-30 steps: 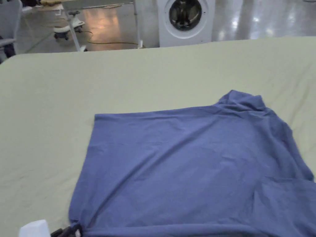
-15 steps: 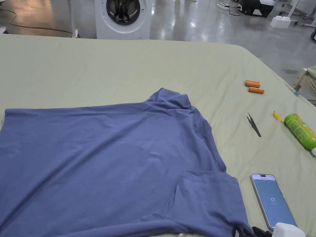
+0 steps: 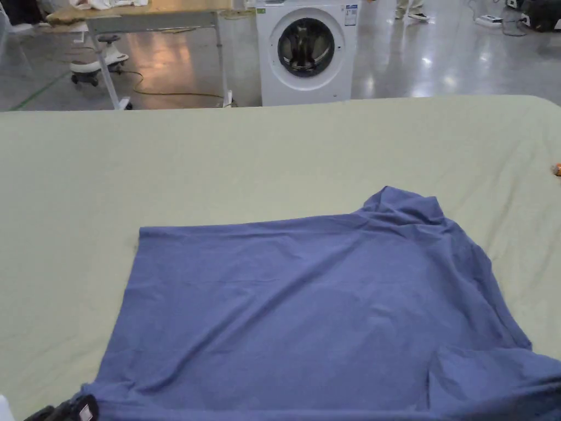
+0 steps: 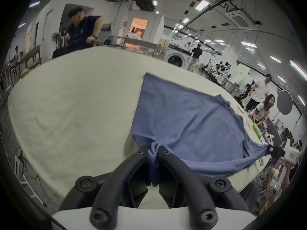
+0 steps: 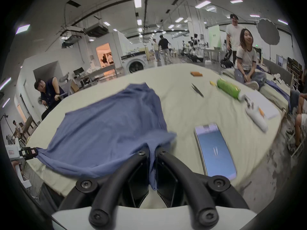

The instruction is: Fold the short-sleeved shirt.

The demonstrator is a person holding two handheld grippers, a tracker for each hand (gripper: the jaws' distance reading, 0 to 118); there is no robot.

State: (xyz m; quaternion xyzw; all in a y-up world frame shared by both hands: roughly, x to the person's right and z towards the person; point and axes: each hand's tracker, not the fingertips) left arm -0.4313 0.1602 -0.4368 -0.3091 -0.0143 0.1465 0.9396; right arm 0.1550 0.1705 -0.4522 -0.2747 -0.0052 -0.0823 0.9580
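Blue shirt pinched at both near corners

A short-sleeved shirt [image 3: 307,307] lies spread on the green-covered desk [image 3: 219,159]. The left gripper [image 4: 153,148] and right gripper [image 5: 151,148] each clamp its near edge, by the phone [image 5: 214,150]. Uneven pulling could skew the fold or drag cloth off the desk

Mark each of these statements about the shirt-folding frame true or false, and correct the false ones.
1. The left tool is shut on the blue shirt. True.
2. The right tool is open and off the cloth. False: it is shut on the shirt's near edge.
3. A phone lies on the table cover beside the shirt. True.
4. The green bottle stands upright. False: it lies on its side.
5. The washing machine stands beyond the table. True.
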